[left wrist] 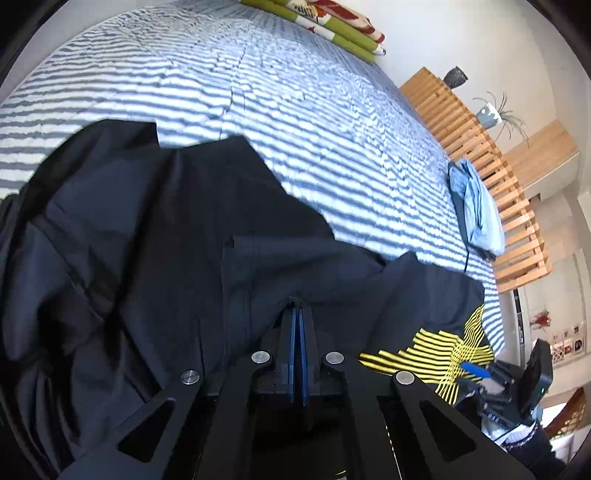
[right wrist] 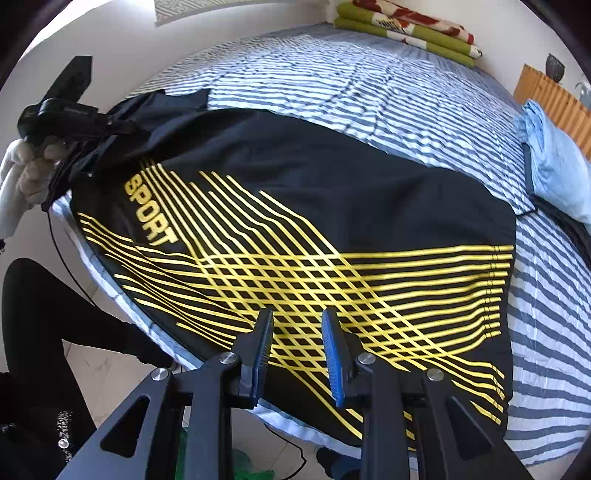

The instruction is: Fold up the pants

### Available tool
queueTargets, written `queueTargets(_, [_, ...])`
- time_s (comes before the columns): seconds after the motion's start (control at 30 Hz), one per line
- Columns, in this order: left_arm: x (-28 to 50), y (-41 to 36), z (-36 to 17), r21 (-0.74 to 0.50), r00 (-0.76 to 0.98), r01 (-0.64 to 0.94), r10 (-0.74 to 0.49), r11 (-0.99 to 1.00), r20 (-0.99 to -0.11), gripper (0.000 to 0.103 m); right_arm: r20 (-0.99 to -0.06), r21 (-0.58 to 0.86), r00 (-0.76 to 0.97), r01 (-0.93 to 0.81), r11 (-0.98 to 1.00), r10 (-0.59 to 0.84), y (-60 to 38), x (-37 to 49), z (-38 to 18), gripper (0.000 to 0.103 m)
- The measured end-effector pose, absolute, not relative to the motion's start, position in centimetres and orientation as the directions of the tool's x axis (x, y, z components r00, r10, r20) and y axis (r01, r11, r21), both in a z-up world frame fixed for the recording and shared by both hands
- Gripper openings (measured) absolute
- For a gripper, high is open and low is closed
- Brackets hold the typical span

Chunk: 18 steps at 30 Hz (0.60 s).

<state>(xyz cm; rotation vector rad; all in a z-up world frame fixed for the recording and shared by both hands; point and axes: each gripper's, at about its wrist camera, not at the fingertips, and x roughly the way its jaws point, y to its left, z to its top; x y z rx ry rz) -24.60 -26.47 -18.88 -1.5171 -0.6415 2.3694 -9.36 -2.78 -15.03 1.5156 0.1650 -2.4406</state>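
Black pants with yellow crossing lines and the word SPORT lie spread on the near edge of the striped bed. In the left wrist view the same pants fill the foreground as bunched dark cloth. My left gripper is shut on a fold of that cloth, blue pads pressed together. It also shows far left in the right wrist view as the left gripper, lifting the waist end, held by a gloved hand. My right gripper hovers open just above the yellow pattern, nothing between its fingers.
The striped bedspread stretches away behind the pants. A folded light-blue garment lies at the right edge beside a wooden slatted headboard. A green-and-red folded blanket sits at the far end. A person's dark leg stands on the floor, left.
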Motion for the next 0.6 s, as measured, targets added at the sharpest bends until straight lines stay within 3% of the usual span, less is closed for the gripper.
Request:
queueTargets(0.2, [-26.6, -28.5, -16.1, -0.494, -0.498, 0.04, 0.411, -0.869, -0.763, 0.001, -0.903, 0.082, -0.366, 0.363, -0.928, -0.224, -5.4, -9.2, -16.5, 0.024])
queueTargets(0.33, [-28.6, -29.6, -16.9, -0.371, -0.469, 0.109, 0.281, -0.922, -0.838, 0.001, -0.915, 0.067, -0.337, 0.415, -0.908, -0.222, -5.2, -7.9, -16.7, 0.024])
queueTargets(0.4, [-28.7, -30.7, -17.0, -0.368, -0.452, 0.138, 0.272, -0.92, -0.849, 0.003, -0.92, 0.068, -0.328, 0.405, -0.912, -0.215, -4.6, -7.9, -16.2, 0.024])
queueTargets(0.47, [-27.3, -32.1, -16.3, -0.397, -0.474, 0.157, 0.284, -0.904, -0.834, 0.023, -0.915, 0.081, -0.335, 0.393, -0.916, -0.225, -4.0, -8.1, -15.4, 0.024])
queueTargets(0.6, [-22.3, -32.7, -15.3, -0.436, -0.476, 0.102, 0.341, -0.894, -0.811, 0.03, -0.886, 0.137, -0.37, 0.367, -0.92, -0.279, -3.2, -8.6, -13.7, 0.024])
